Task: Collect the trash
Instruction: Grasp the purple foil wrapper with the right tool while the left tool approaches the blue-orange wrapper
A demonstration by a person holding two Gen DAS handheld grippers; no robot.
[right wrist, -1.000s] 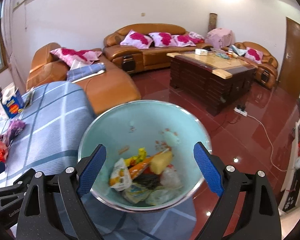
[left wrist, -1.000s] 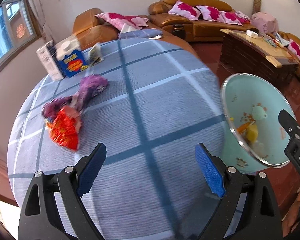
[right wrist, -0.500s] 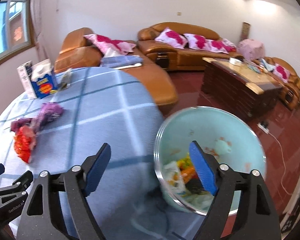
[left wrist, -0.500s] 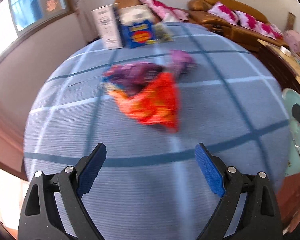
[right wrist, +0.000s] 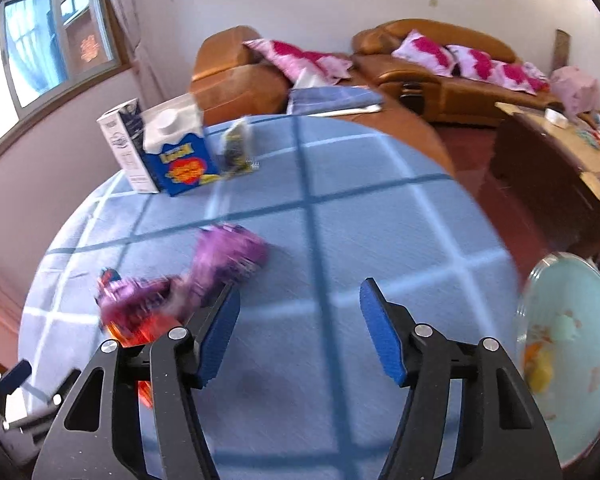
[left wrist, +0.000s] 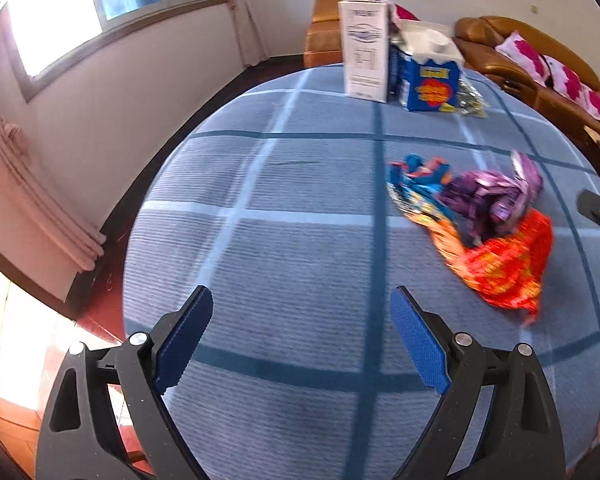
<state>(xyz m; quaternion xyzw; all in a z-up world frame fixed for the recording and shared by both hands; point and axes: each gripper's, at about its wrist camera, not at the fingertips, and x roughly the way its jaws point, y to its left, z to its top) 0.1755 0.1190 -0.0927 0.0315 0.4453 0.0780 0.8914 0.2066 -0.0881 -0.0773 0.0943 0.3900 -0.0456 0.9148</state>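
The left gripper (left wrist: 300,340) hangs wide open over the blue checked desk (left wrist: 300,240) with nothing between its jaws. The crumpled wrappers (left wrist: 492,224), purple, blue and orange-red, lie ahead and to its right. The right gripper (right wrist: 300,324) has just been closing, jaws apart and empty; the wrappers (right wrist: 188,292) sit just beside its left finger, the trash bin (right wrist: 568,344) off to its right.
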